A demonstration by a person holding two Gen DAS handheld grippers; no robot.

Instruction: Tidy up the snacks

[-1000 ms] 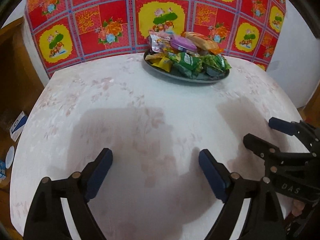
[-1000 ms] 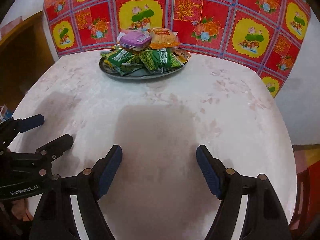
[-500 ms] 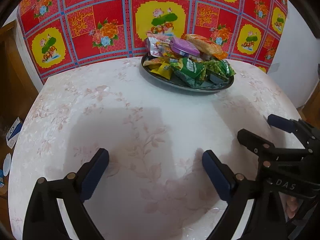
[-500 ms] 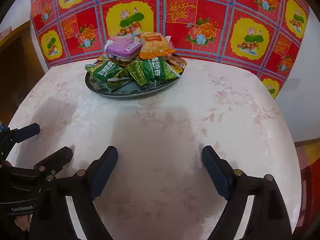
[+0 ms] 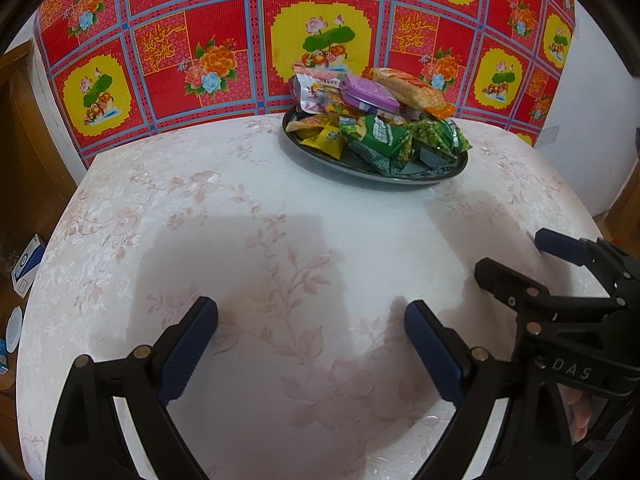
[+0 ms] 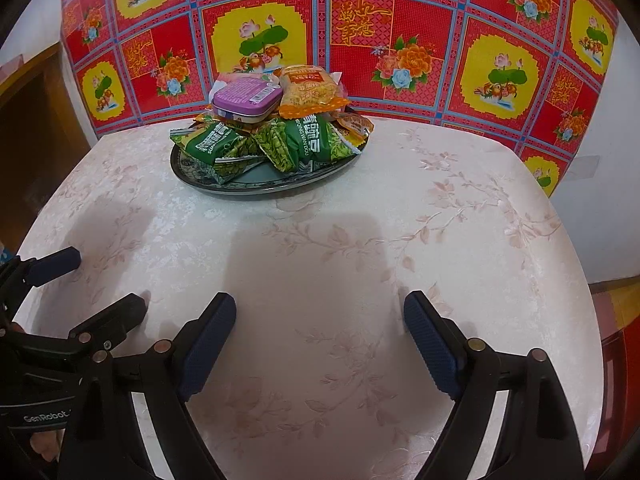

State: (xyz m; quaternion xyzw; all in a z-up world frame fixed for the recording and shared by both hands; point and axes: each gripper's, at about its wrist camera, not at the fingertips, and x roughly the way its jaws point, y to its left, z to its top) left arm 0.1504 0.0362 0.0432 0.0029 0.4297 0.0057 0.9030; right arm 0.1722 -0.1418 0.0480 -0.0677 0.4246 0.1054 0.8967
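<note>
A dark oval tray (image 5: pixel 400 178) (image 6: pixel 256 189) at the far side of the table carries a heap of snack packets: green bags (image 5: pixel 380 136) (image 6: pixel 308 144), yellow packets (image 5: pixel 324 138), an orange bag (image 6: pixel 308 90) and a purple tin (image 5: pixel 370 92) (image 6: pixel 246 96) on top. My left gripper (image 5: pixel 310 320) hovers open over the bare tablecloth near the front, nothing between its blue pads. My right gripper (image 6: pixel 318 314) is open too, beside it over the cloth, and shows at the right edge of the left wrist view (image 5: pixel 516 258). Both are well short of the tray.
The table (image 5: pixel 240 220) wears a pale pink floral cloth, rounded at the corners. A red and yellow flowered sheet (image 6: pixel 400 32) hangs behind it. A wooden cabinet (image 5: pixel 24 140) stands at the left, with a blue and white box (image 5: pixel 26 266) on the floor.
Both grippers have come forward toward the tray, which now looks larger and nearer. Both pairs of jaws stand a little wider than a second ago.
</note>
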